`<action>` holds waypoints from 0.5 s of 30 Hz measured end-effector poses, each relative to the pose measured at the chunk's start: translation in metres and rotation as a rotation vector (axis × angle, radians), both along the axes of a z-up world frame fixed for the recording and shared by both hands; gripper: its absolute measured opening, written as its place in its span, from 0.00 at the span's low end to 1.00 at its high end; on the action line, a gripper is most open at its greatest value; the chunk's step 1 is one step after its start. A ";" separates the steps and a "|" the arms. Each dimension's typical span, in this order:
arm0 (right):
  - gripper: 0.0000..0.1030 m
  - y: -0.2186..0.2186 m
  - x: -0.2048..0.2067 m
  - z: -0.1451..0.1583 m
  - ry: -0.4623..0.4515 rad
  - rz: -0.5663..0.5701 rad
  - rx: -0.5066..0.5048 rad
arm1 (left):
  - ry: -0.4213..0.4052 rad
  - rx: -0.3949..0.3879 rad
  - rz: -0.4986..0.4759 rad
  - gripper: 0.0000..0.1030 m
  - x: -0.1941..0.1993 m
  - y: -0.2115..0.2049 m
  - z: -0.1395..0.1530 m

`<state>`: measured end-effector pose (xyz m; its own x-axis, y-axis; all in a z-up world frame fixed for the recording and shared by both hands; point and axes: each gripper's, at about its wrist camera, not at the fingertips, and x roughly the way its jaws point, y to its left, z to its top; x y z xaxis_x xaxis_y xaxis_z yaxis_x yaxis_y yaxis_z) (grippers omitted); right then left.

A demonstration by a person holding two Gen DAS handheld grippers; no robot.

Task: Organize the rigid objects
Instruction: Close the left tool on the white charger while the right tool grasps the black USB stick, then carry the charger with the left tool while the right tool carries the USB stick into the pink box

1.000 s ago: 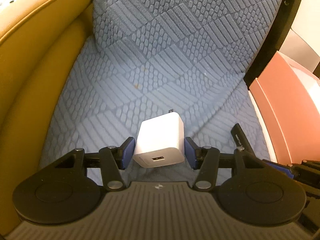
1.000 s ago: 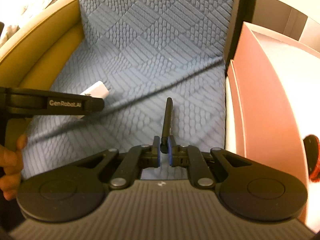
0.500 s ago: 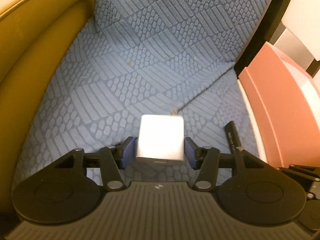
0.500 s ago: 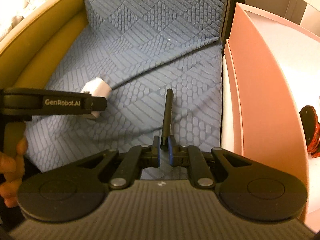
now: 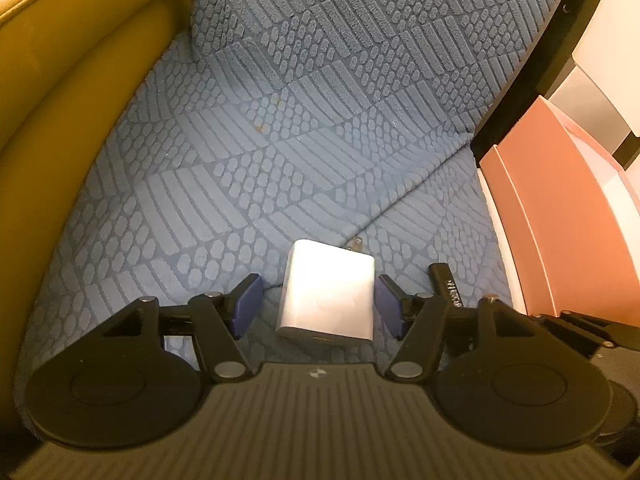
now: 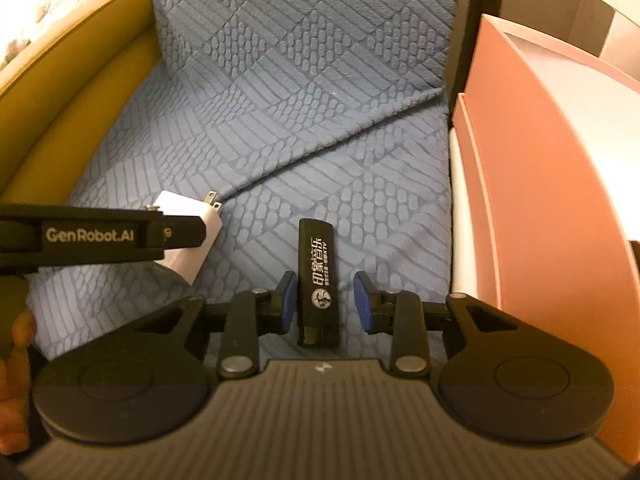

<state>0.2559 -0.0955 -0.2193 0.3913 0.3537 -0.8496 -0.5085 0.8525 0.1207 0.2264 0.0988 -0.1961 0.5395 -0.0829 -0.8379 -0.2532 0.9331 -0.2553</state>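
A white plug-in charger (image 5: 328, 292) lies on the blue textured seat cushion (image 5: 248, 176), between the fingers of my open left gripper (image 5: 318, 306) with a gap on each side. It also shows in the right wrist view (image 6: 192, 224), partly behind the left gripper. A flat black stick with white print (image 6: 319, 280) lies on the cushion between the fingers of my open right gripper (image 6: 326, 304), not gripped. Its end shows in the left wrist view (image 5: 446, 284).
A mustard-yellow armrest (image 5: 72, 100) curves along the left of the cushion. A pink open box (image 6: 552, 184) stands against the seat's right side, with a dark post (image 6: 460, 40) behind it. A hand (image 6: 16, 364) holds the left gripper's handle.
Both grippers have opened. The black stick, held on edge in the right gripper before, now lies flat on the cushion. The charger, held in the left gripper, now rests free on the cushion.
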 end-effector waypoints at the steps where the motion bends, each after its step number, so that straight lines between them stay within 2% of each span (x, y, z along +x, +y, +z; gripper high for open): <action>1: 0.32 0.001 0.000 -0.002 0.002 0.002 -0.003 | -0.002 0.002 0.000 0.66 0.000 0.000 0.000; 5: 0.31 0.003 -0.001 -0.004 -0.009 0.012 -0.005 | -0.009 0.030 -0.007 0.66 0.001 -0.006 -0.002; 7: 0.26 0.002 -0.001 -0.004 -0.006 0.014 -0.001 | -0.007 0.031 -0.004 0.66 0.002 -0.007 -0.003; 15: 0.26 -0.006 -0.001 -0.002 0.003 0.002 -0.015 | -0.028 0.059 -0.009 0.64 0.003 -0.011 -0.005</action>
<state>0.2544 -0.1010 -0.2217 0.3884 0.3418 -0.8558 -0.5097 0.8534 0.1094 0.2293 0.0875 -0.2010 0.5624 -0.0383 -0.8260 -0.2386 0.9489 -0.2065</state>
